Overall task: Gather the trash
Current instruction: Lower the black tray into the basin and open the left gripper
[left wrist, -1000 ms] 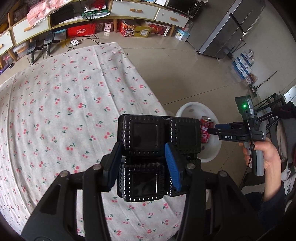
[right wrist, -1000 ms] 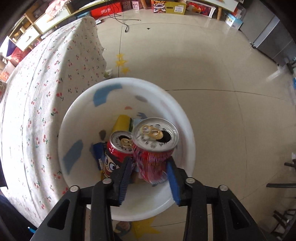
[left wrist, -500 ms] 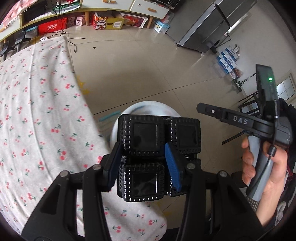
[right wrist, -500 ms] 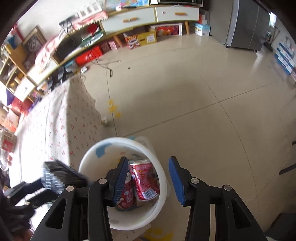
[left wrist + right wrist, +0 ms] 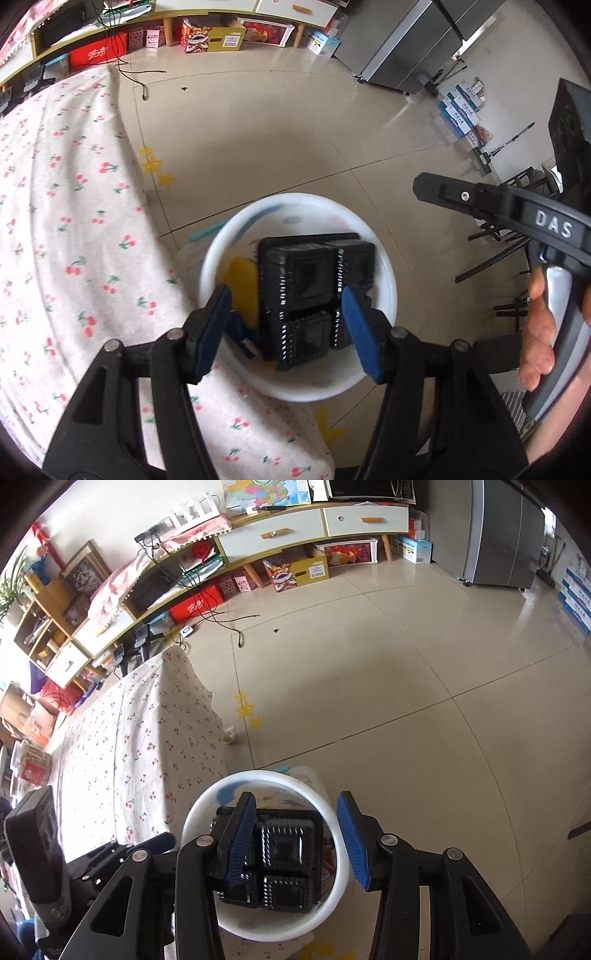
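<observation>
Lying now in the white bin (image 5: 384, 258), the black plastic tray (image 5: 306, 291) has left the left hand-held gripper (image 5: 286, 325) — released, like the right hand-held gripper (image 5: 301, 840) — apparently atop earlier trash; the table (image 5: 74, 221) alongside looks cleared.

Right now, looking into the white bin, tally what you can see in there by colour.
Black: 1, the compartment tray
Yellow: 1, a flat package
Blue: 1, a wrapper
Total: 3 visible in the white bin; the tray hides whatever lies beneath.
</observation>
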The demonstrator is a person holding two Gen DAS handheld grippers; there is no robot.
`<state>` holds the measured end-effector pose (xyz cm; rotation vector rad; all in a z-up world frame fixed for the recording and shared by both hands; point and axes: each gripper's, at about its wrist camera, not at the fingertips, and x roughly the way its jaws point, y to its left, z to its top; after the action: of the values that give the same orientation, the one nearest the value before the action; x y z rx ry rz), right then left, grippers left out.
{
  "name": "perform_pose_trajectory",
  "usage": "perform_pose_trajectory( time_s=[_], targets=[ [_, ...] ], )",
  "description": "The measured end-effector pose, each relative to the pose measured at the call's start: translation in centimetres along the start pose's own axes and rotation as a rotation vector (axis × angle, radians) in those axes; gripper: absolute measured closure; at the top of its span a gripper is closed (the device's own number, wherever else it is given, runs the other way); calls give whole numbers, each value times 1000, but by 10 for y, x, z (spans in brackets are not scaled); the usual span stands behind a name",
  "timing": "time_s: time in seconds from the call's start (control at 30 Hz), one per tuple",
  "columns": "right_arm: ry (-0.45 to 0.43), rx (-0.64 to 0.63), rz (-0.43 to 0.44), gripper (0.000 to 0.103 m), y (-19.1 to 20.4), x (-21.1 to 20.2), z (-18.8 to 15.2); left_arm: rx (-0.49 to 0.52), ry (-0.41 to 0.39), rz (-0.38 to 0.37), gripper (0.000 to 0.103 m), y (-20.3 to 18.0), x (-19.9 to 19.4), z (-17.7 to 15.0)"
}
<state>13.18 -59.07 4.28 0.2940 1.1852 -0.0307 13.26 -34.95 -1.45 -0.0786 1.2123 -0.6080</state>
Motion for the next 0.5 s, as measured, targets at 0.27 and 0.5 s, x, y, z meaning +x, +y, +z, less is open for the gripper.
perform_pose_trajectory(
  time_s=[0.27, 0.5],
  targets=[
    [-7, -75, 12, 52, 40, -5, -3, -50, -34, 88, 32, 36, -57, -20],
    [-60, -90, 64, 45, 88, -28, -27, -71, -94, 176, 14, 70, -110, -44]
  ],
)
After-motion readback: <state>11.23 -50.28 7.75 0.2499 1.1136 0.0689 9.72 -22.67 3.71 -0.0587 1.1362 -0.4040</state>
